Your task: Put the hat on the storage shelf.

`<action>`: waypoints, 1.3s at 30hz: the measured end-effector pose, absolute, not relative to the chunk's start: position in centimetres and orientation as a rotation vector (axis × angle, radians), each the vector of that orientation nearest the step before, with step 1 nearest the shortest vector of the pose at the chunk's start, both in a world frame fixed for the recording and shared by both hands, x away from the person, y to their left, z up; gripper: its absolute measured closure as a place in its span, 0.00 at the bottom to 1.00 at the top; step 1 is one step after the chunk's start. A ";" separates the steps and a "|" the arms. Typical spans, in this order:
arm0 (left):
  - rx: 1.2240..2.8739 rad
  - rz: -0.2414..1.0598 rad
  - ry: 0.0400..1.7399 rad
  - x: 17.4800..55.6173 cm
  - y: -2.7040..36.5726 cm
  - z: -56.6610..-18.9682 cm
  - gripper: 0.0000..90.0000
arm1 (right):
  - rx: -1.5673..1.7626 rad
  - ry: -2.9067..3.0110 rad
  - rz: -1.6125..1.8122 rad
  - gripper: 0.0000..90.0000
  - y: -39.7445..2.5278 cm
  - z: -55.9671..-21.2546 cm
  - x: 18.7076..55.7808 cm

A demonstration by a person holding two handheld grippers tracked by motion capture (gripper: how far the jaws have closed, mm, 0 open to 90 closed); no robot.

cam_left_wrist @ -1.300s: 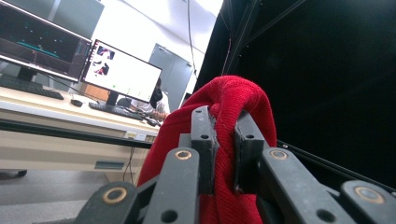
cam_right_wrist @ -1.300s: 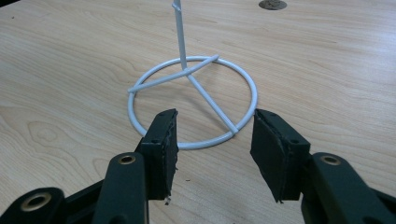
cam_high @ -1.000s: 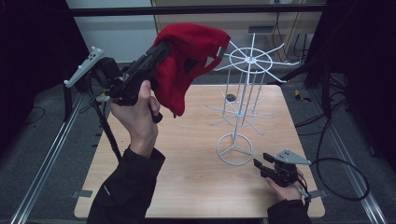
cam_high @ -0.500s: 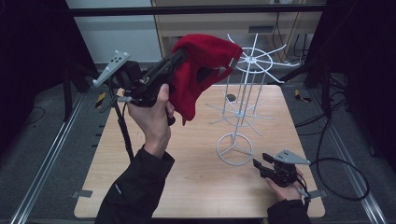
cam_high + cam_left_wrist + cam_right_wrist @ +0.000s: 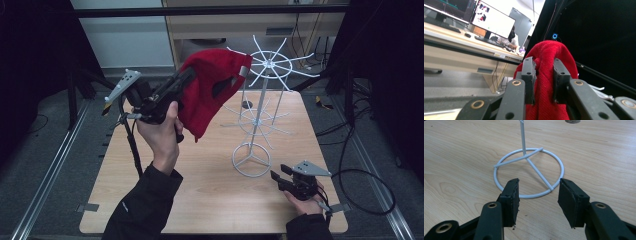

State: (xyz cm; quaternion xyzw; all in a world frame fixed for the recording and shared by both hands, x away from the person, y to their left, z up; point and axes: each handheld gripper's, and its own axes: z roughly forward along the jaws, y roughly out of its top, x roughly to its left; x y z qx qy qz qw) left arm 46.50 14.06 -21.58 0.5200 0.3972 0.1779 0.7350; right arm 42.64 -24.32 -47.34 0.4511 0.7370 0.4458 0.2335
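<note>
A red knitted cap [image 5: 210, 90] hangs in the air over the table's far left, and my left gripper [image 5: 187, 79] is shut on its fabric. In the left gripper view the red cap [image 5: 549, 75] is pinched between the two black jaws. The cap's top edge reaches the upper spokes of a white wire rack [image 5: 260, 110] standing mid-table. My right gripper [image 5: 280, 179] rests low near the table's front right, open, just in front of the rack's ring base [image 5: 529, 170] with nothing between its jaws.
The wooden table [image 5: 150, 200] has a small dark round object [image 5: 247, 104] at the back behind the rack. A black tripod leg [image 5: 131, 140] stands at the left edge. Cables [image 5: 360, 165] trail off the right side. Desks with monitors [image 5: 494, 22] lie beyond.
My left gripper has carried the red cap to the right and slightly down, bringing it up against the rack's top spokes. The right gripper has stayed put.
</note>
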 end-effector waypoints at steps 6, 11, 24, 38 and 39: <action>1.190 0.380 0.887 46.5 14.1 -23.6 0.83 | 1.238 2.027 1.225 0.57 -24.3 -47.4 42.6; 1.239 0.380 0.891 46.7 13.9 -25.1 0.82 | 1.242 2.030 1.227 0.57 -24.2 -47.4 42.6; 1.348 0.544 0.762 45.3 13.7 -25.4 0.56 | 1.241 2.028 1.227 0.56 -24.2 -47.4 42.6; 1.411 0.666 0.768 42.2 19.3 -28.9 0.36 | 1.252 2.007 1.216 0.52 -24.4 -47.5 42.5; 1.414 0.670 0.777 42.1 19.7 -29.3 0.36 | 1.254 2.006 1.212 0.51 -24.4 -47.6 42.6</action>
